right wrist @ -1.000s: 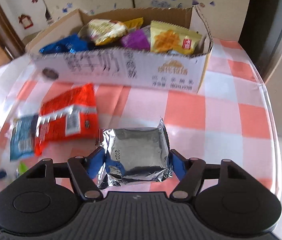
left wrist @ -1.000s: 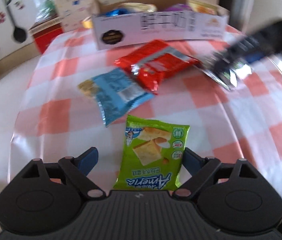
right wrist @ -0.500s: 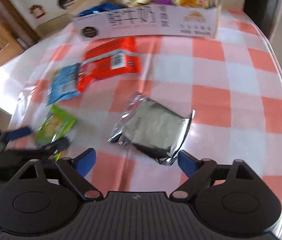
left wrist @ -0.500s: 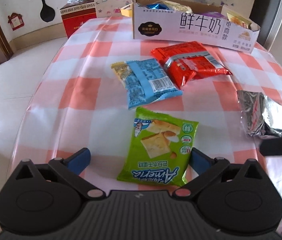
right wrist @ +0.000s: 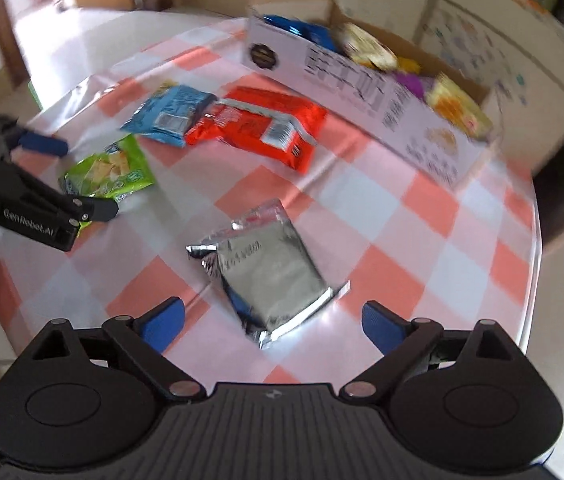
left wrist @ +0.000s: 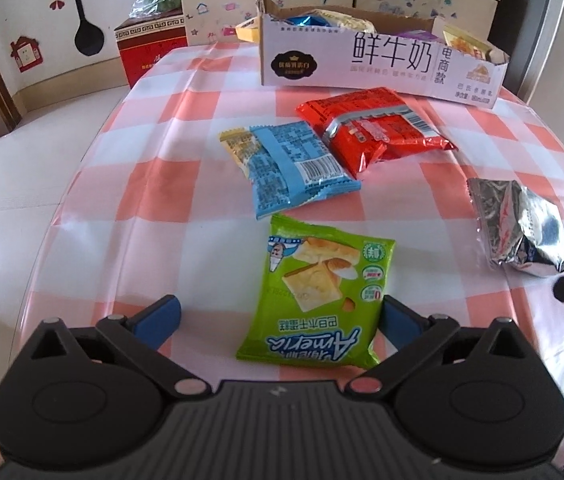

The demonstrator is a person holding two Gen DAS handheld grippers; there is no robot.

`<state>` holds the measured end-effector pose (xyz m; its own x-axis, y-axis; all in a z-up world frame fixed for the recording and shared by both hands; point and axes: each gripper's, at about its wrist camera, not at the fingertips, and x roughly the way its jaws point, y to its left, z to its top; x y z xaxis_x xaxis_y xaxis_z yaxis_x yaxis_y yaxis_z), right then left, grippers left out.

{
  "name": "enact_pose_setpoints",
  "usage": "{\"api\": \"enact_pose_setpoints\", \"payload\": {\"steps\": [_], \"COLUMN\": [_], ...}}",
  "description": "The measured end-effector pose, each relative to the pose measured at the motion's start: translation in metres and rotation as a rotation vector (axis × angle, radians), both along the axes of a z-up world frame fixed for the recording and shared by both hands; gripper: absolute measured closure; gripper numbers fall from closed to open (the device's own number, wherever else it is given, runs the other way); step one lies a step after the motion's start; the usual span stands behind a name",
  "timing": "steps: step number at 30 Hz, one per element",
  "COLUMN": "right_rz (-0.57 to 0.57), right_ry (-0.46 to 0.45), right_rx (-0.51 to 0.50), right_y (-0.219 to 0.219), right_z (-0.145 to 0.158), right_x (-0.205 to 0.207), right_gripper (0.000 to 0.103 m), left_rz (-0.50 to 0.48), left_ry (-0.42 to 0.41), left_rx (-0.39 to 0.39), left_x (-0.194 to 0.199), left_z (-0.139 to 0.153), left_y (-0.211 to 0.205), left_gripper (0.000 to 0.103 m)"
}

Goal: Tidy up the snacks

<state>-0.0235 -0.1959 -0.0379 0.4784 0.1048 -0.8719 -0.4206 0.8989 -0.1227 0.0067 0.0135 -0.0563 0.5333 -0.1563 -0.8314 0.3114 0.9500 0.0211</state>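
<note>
A green cracker packet (left wrist: 317,300) lies flat on the checked tablecloth (left wrist: 186,184), its near end between the wide-open fingers of my left gripper (left wrist: 278,320). A blue packet (left wrist: 289,168) and a red packet (left wrist: 373,128) lie beyond it. A silver foil packet (right wrist: 266,276) lies on the cloth just ahead of my open, empty right gripper (right wrist: 272,324); it also shows in the left wrist view (left wrist: 521,228). The green packet (right wrist: 110,168), blue packet (right wrist: 172,114) and red packet (right wrist: 266,128) show to the left in the right wrist view.
A white cardboard box (left wrist: 381,60) holding several snack packets stands at the table's far side; it also shows in the right wrist view (right wrist: 361,84). A red box (left wrist: 150,52) stands beyond the table. The table's edge (right wrist: 537,248) curves along the right.
My right gripper has opened, let go of the silver packet onto the cloth and pulled back. My left gripper has stayed open around the green packet.
</note>
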Motion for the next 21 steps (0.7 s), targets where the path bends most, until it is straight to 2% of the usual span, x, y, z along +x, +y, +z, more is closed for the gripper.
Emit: {"api": "enact_pose_setpoints", "payload": {"steps": [5,13,15,21], "right_rz": [0.11,0.19,0.2,0.17], "right_ry": [-0.026,0.004,0.017,0.048], "right_rx": [-0.025,-0.028,-0.044,-0.001], "right_y": [0.007,0.014,0.016,0.017], "right_z": [-0.008,-0.023,-0.028,-0.031], "right_x": [0.01,0.024,0.027,0.036], "right_gripper": [0.004,0.004,0.003,0.003], "left_rz": [-0.054,-0.122,-0.129,-0.174], "left_ry": [-0.013,-0.015,-0.007,0.002], "left_rx": [0.004,0.027,0.024,0.029], "left_x": [0.002,0.007,0.008,0.004], "left_z": [0.0,0.002,0.003,0.003], "left_y": [0.001,-0.004,-0.006,-0.019], "left_gripper": [0.0,0.001,0.001,0.002]}}
